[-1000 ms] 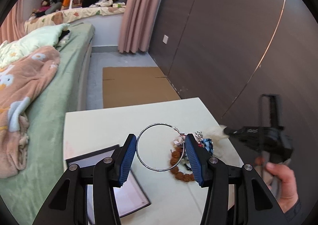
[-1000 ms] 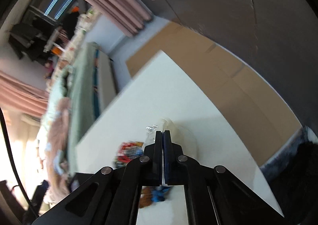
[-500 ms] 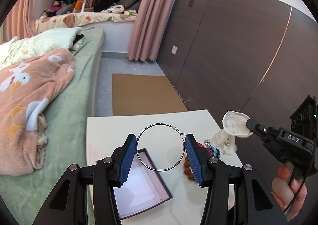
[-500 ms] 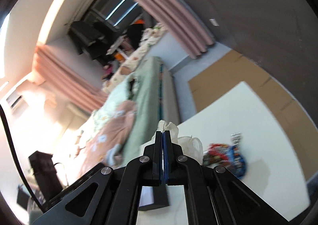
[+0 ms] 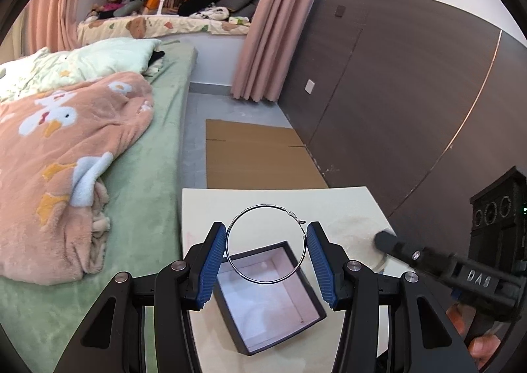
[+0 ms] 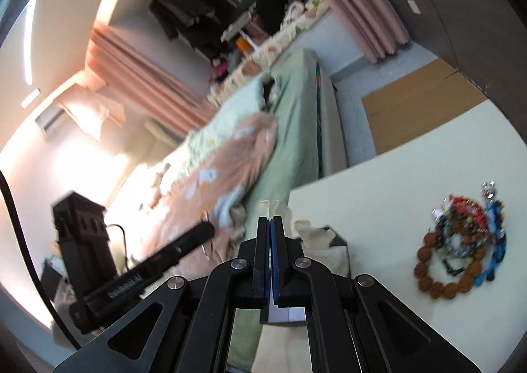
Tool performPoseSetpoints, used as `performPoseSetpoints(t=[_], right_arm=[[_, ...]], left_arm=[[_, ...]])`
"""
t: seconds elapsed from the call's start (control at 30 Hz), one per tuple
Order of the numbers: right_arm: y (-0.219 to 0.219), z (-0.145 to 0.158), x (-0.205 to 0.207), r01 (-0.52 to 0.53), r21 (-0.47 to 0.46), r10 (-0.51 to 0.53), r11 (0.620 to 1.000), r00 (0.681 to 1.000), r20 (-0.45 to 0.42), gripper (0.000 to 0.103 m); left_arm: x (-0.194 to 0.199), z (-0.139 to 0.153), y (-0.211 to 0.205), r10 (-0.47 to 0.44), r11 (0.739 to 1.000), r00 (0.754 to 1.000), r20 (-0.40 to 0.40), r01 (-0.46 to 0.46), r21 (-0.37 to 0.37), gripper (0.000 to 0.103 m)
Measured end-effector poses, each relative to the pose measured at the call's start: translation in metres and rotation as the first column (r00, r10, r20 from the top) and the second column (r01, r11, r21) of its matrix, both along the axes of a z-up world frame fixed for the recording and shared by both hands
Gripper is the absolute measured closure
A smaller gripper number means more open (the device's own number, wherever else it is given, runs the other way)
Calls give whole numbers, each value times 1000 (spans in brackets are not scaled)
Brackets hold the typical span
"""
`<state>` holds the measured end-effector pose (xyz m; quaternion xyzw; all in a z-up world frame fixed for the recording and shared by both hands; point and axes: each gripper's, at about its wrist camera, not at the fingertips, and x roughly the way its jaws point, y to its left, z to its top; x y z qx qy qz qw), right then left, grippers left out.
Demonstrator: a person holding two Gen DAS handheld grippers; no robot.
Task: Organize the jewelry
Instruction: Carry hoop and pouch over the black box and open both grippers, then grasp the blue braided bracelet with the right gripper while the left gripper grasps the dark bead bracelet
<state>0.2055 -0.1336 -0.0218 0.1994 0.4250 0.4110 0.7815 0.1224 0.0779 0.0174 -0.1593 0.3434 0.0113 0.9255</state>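
My left gripper (image 5: 266, 244) is shut on a large silver hoop earring (image 5: 242, 269), held by its sides between the blue pads above an open black box (image 5: 280, 313) with a pale lining on the cream table (image 5: 336, 205). My right gripper (image 6: 270, 228) is shut on a whitish cloth pouch (image 6: 316, 234); in the left wrist view its tip (image 5: 383, 238) shows at the right with the blurred pouch (image 5: 355, 231). A heap of jewelry (image 6: 461, 241) with a brown bead bracelet and blue and red pieces lies on the table at the right.
A bed (image 5: 145, 175) with a green cover and a peach blanket (image 5: 59, 155) runs along the table's left edge. Flat cardboard (image 5: 257, 155) lies on the floor beyond the table. A dark panelled wall (image 5: 411, 93) stands on the right.
My left gripper has carried the hoop leftward from over the jewelry heap to over the black box. My right gripper has lifted the pouch and swung it left toward the box.
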Motion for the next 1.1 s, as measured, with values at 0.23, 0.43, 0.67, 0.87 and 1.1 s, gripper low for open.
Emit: performPoseSetpoints(t=[0.23,0.43,0.67,0.87,1.1], right_arm=[[-17,-5,8,90,-60,-90,994,996,-8,20],[-43,-4,13,157,-101,-158,982,987,1,20],[-73,0,18,218,-115,-220,969,975,-8,20],[-102,4,21,282,-113,-285,953,958,-10,20],[-140,7,23,365,-133,-371,922,928,-25,20]], left_arm=[[5,-9,2,-17,1000,999,-48,17,-2,51],[18,-28,-7,-67,997,988,-140,62,-40,50],[29,-35,-17,-58,997,984,-166,49,-54,11],[42,-36,-32,-63,997,984,-168,55,-54,11],[54,-40,-69,-125,992,980,-156,124,-13,11]])
